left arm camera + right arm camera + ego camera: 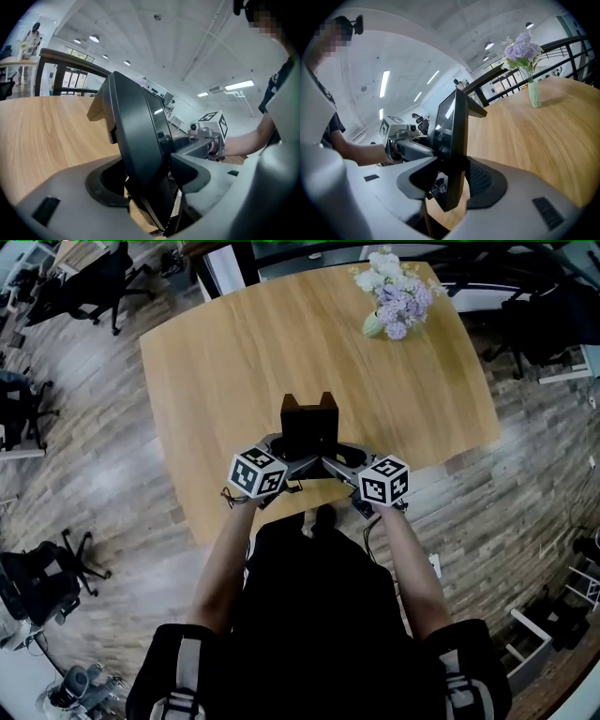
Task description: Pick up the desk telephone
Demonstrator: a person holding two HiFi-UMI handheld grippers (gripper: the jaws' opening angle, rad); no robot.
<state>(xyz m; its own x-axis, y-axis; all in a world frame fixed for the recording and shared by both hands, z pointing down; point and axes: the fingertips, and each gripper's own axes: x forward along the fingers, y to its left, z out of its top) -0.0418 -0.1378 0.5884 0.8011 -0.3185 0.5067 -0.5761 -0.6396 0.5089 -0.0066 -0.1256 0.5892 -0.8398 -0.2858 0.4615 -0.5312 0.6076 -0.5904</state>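
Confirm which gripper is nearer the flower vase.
Right, by a little. The right gripper grips the desk telephone on its right edge, the side toward the flower vase. The left gripper grips its left edge, farther from the vase.

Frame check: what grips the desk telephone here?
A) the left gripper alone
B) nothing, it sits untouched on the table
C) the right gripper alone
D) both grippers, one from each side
D: each gripper view shows its own jaws closed on an edge of the desk telephone, the left gripper on one side and the right gripper on the other.
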